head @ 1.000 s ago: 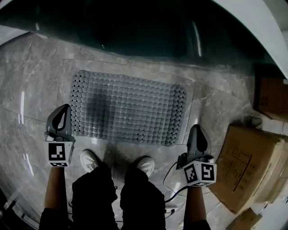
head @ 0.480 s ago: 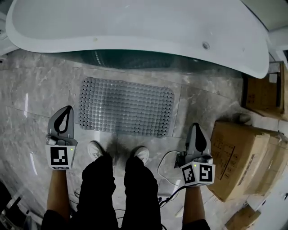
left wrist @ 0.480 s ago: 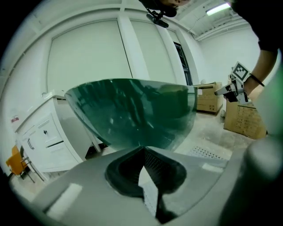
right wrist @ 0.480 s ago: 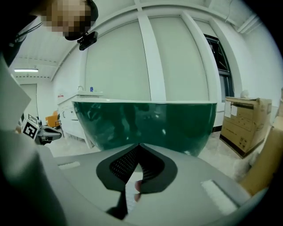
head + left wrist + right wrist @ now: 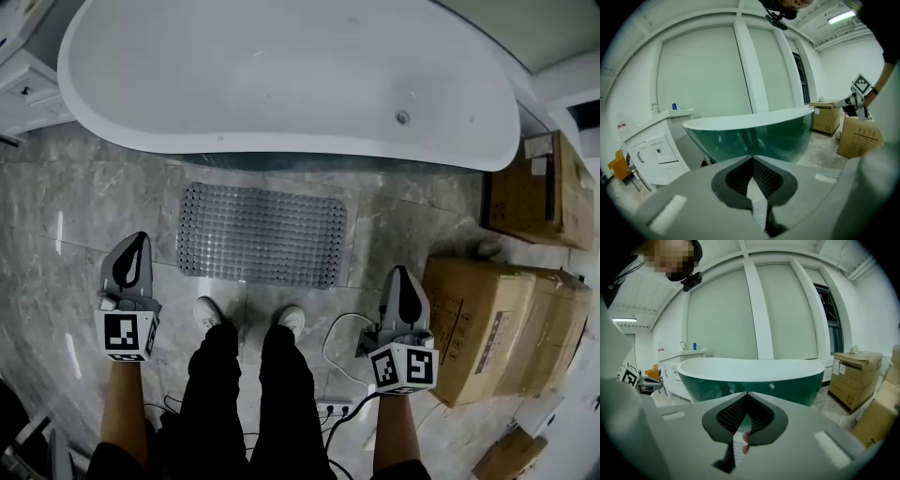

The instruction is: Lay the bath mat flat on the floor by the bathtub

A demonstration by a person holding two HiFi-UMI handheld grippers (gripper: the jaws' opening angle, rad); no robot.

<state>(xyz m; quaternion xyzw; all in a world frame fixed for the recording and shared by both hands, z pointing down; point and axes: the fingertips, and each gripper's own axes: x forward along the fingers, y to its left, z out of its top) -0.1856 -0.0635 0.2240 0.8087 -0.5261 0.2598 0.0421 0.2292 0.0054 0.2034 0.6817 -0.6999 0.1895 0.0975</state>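
Already the bath mat (image 5: 261,236) is lying flat on the floor (image 5: 94,202) beside the bathtub (image 5: 281,94), so the left tongs (image 5: 137,242) and right tongs (image 5: 398,275) are hovering closed, gripping nothing.

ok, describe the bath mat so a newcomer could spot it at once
The big white bathtub spans the top of the head view. On the marble floor just in front of it, ahead of the person's shoes, lies the mat. It is the only flat grey rectangle with rounded corners and a grid of small bumps; the boxes to its right are brown cardboard.
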